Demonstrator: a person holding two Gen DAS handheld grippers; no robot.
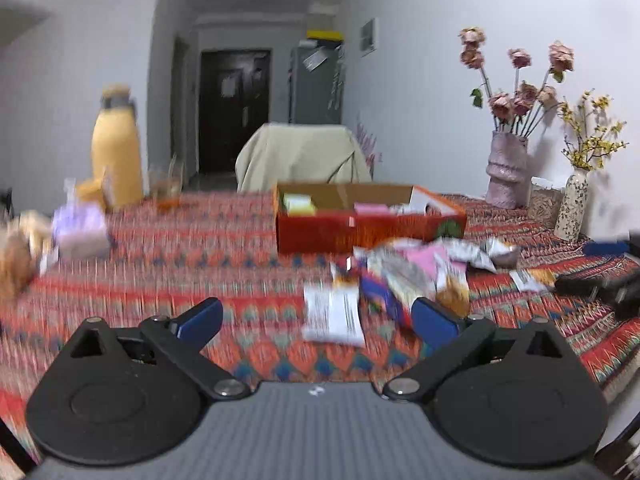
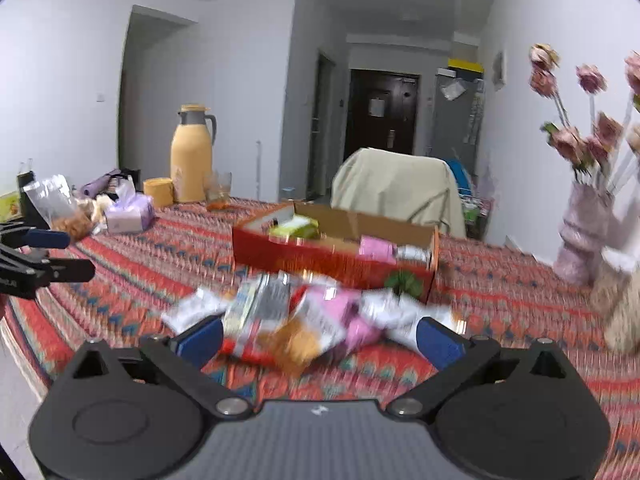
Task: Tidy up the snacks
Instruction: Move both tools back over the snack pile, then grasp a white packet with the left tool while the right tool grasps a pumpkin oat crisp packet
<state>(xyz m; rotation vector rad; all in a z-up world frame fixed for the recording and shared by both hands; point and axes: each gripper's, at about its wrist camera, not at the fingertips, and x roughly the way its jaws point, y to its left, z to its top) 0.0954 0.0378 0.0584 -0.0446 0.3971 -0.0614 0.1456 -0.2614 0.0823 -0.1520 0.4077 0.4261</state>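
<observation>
On the tabletop (image 1: pixel 224 240), covered by a red patterned cloth, a loose heap of snack packets (image 1: pixel 404 276) lies just in front of a red cardboard box (image 1: pixel 360 228). The box is open at the top and already holds a few items: a yellow-green packet (image 1: pixel 298 204) at its left end and a pink one (image 1: pixel 370 208) towards the right. Both views are blurred, so the print on the packets cannot be read.

The left claw (image 1: pixel 318 320) is spread wide with nothing between its blue fingers (image 1: pixel 200 318). It hangs over the cloth near the left edge of the heap, where a white packet (image 1: pixel 332 316) lies between the fingers' line of sight and the box.

The right claw (image 2: pixel 320 340) is also spread wide and holds nothing. It sits low over the near side of the heap (image 2: pixel 304 316), with an orange-brown packet (image 2: pixel 296 342) and a pink packet (image 2: pixel 352 320) lying between its fingers.

Further back on the left stand a yellow thermos jug (image 2: pixel 192 156), a purple tissue pack (image 2: pixel 130 212) and a clear bag of snacks (image 2: pixel 60 208). To the right a pink vase (image 1: pixel 506 168) holds dried roses, beside a smaller patterned vase (image 1: pixel 574 204) with yellow sprigs. Behind the tabletop is a chair draped in pale cloth (image 1: pixel 304 156).
</observation>
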